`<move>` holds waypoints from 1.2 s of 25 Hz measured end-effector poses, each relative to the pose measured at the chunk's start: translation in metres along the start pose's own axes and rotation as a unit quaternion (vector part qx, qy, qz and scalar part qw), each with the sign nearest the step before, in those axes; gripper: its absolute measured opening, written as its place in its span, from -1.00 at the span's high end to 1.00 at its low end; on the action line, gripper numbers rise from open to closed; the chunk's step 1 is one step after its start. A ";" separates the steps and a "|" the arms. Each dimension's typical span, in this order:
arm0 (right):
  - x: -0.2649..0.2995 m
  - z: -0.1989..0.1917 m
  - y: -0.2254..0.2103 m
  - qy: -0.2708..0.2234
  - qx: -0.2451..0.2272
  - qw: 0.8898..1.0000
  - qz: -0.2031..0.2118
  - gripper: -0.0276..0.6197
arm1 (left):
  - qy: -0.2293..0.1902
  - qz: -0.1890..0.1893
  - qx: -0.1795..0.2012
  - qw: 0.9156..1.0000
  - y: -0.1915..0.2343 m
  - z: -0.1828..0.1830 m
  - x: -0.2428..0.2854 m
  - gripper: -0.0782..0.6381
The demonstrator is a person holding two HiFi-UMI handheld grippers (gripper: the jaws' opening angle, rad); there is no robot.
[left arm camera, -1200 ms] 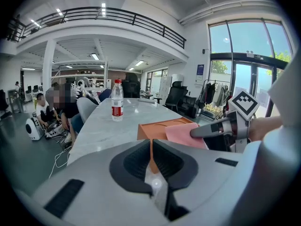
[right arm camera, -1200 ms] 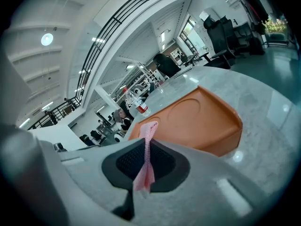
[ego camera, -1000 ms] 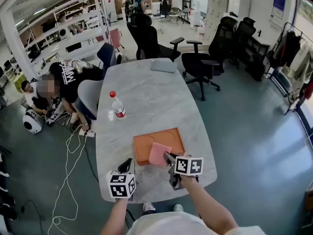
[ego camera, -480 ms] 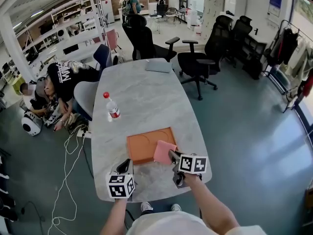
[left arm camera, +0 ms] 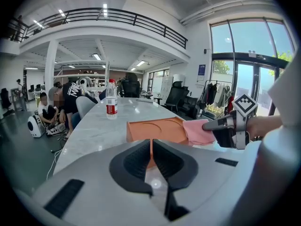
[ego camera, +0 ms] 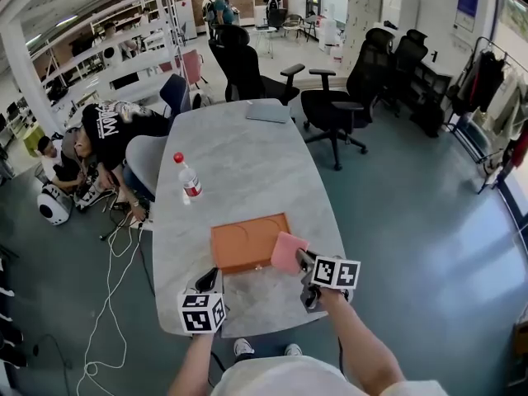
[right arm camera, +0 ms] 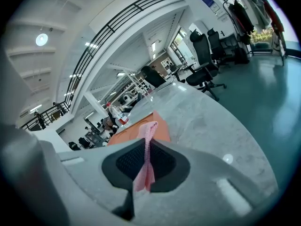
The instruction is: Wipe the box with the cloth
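Observation:
A flat orange box (ego camera: 247,241) lies on the grey marble table (ego camera: 239,163), near its front end. My right gripper (ego camera: 302,261) is shut on a pink cloth (ego camera: 288,252), which hangs over the box's right edge. In the right gripper view the cloth (right arm camera: 148,145) runs as a thin strip between the two jaws, with the box (right arm camera: 136,128) just beyond. My left gripper (ego camera: 209,280) hovers at the table's front edge, left of the box, its jaws closed together with nothing between them. The left gripper view shows the box (left arm camera: 155,130) and the cloth (left arm camera: 197,131) ahead.
A water bottle with a red cap (ego camera: 188,180) stands on the table left of centre. A laptop (ego camera: 268,111) lies at the far end. Office chairs (ego camera: 247,68) ring the far end. People crouch on the floor at left (ego camera: 99,139), among cables (ego camera: 115,254).
My right gripper has carried the pink cloth rightwards, from the box's top surface to its right edge. The left gripper has stayed about where it was.

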State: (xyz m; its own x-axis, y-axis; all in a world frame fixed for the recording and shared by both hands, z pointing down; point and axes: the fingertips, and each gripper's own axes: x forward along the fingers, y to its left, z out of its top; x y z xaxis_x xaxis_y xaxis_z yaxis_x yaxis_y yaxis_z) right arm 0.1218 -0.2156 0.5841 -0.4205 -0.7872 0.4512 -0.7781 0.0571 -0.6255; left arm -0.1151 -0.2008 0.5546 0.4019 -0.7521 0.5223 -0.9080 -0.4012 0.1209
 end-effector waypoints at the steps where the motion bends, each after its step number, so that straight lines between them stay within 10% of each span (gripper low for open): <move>1: -0.002 0.001 -0.001 -0.001 0.000 1.000 -0.001 0.87 | 0.000 0.000 -0.001 1.000 -0.001 0.000 -0.001 0.72; 17: -0.018 0.003 0.082 0.002 -0.061 0.991 0.117 0.87 | -0.001 0.019 -0.013 1.000 0.004 -0.012 -0.015 0.72; 30: 0.015 -0.065 0.155 0.080 -0.131 0.963 0.222 0.87 | 0.000 0.071 -0.037 0.997 0.038 -0.031 -0.048 0.72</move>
State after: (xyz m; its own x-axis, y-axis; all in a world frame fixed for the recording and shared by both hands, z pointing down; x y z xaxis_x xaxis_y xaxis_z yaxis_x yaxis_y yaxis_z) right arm -0.0358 -0.1783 0.5353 -0.7889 -0.5465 0.2811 -0.5873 0.5358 -0.6066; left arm -0.1732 -0.1634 0.5604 0.2685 -0.7990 0.5381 -0.9620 -0.2514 0.1069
